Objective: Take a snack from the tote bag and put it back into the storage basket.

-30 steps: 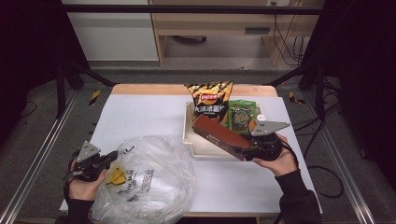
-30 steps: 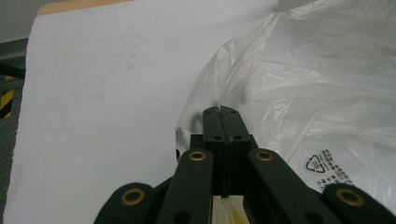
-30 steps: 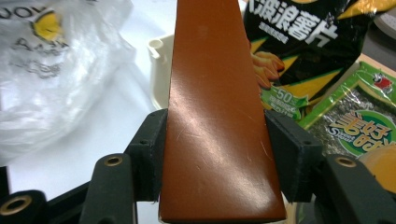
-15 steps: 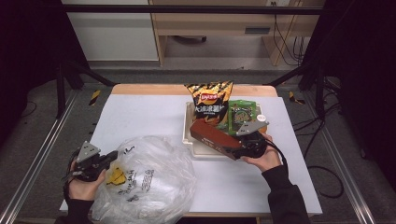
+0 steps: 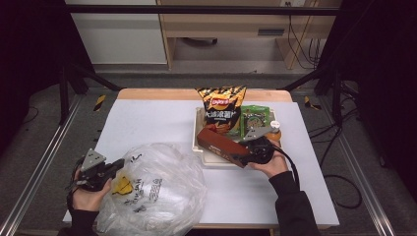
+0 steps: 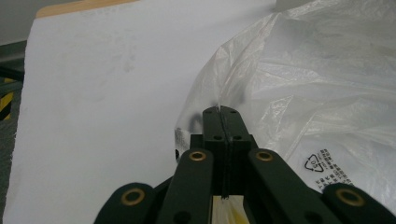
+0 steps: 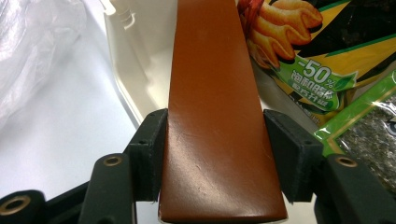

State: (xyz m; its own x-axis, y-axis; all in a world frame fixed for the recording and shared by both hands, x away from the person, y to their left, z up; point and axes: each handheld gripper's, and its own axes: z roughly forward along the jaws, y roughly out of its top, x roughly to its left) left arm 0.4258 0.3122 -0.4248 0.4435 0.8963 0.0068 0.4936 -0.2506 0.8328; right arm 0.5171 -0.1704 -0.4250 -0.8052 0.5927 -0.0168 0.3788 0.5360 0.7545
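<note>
Right gripper (image 7: pixel 212 163) clamps the brown box (image 7: pixel 217 107) mid-frame over the white tray (image 5: pixel 199 147); close up, the chip bag (image 7: pixel 299 51) reads "-50%". Lower left, left gripper (image 6: pixel 223 122) pinches the plastic bag (image 6: pixel 317 102).

I work in a lab-like recording bay, not a home: my white-topped table (image 5: pixel 147 123) stands between metal rails (image 5: pixel 39 167) on a grey floor, dark curtains (image 5: pixel 378 73) hang at both sides, loose cables (image 5: pixel 339 177) trail beside it, and a plain wooden bench (image 5: pixel 221 24) lines the back.
</note>
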